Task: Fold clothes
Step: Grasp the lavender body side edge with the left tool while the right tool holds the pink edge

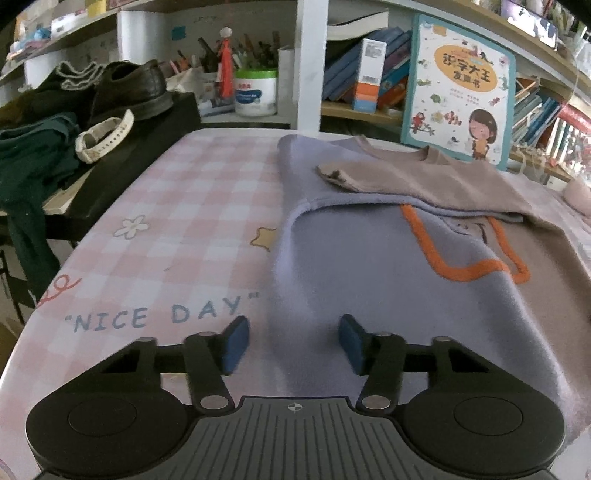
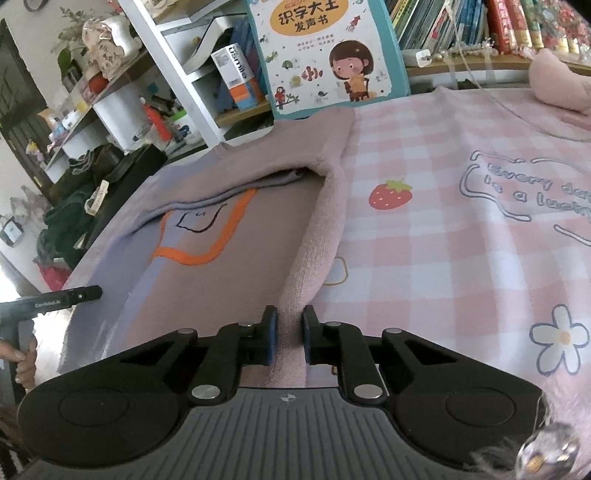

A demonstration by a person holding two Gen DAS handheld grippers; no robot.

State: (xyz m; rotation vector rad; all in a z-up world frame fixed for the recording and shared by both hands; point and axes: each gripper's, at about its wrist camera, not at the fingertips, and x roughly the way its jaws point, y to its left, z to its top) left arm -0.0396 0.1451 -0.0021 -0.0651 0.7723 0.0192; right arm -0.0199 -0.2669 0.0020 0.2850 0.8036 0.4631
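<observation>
Pink checked tablecloth point(image 1: 207, 206) before bookshelves point(image 2: 461, 22)

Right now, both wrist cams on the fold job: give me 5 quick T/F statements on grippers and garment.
1. The right gripper is shut on the sweater's right edge. True.
2. The left gripper grips the sweater. False: its fingers are open with fabric beneath and between them, not pinched.
3. The sweater has an orange outline design on its front. True.
4. The sleeve hangs off the table. False: it lies folded across the sweater's chest.
5. The picture book lies flat on the tablecloth. False: it stands upright behind the sweater.
</observation>
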